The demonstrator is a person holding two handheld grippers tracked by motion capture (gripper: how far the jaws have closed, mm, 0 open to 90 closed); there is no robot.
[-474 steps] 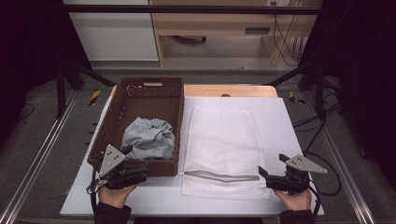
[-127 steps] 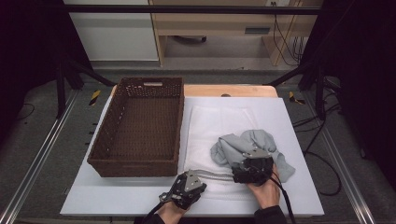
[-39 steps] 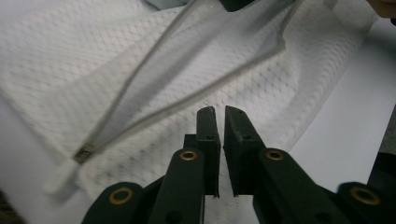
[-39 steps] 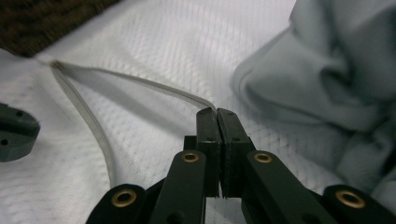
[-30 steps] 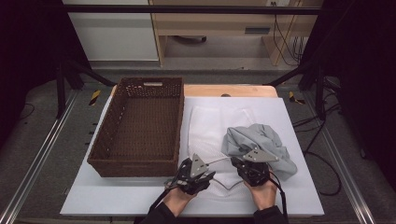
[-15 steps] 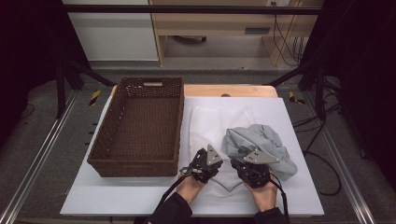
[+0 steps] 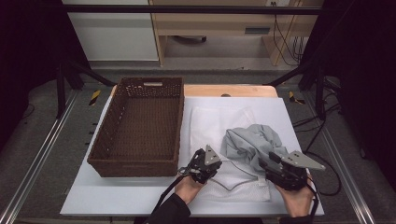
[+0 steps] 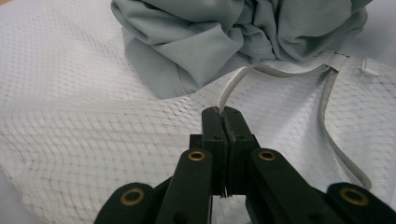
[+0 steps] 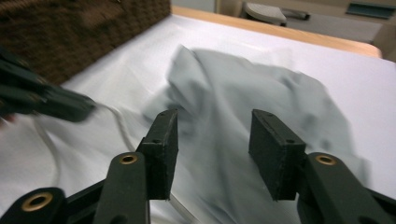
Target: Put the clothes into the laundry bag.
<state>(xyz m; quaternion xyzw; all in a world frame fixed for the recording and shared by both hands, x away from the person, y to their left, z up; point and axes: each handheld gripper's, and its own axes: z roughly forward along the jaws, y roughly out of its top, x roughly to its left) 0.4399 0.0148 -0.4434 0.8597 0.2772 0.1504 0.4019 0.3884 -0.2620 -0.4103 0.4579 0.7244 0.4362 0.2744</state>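
Note:
A crumpled grey garment [image 7: 254, 142] lies on the right half of a white mesh laundry bag [image 7: 215, 123], partly in its mouth. My left gripper [image 7: 215, 163] is at the bag's near edge, shut on the white zipper band [image 8: 233, 86] of the bag's opening; the pinch is plain in the left gripper view [image 8: 223, 112]. My right gripper [image 7: 267, 162] sits at the garment's near right side. Its jaws have just been opening and stand apart, with nothing between them [image 9: 212, 135]; the garment [image 9: 252, 98] lies ahead of them.
A brown wicker basket [image 7: 112, 154] stands empty at the left of the white table top [image 7: 140, 196]. The wooden table edge [image 7: 233, 90] runs along the back. Cables trail off the right side.
My right gripper has let go of the garment, opened and drawn back to the right. My left gripper has closed on the bag's zipper band and shifted slightly right.

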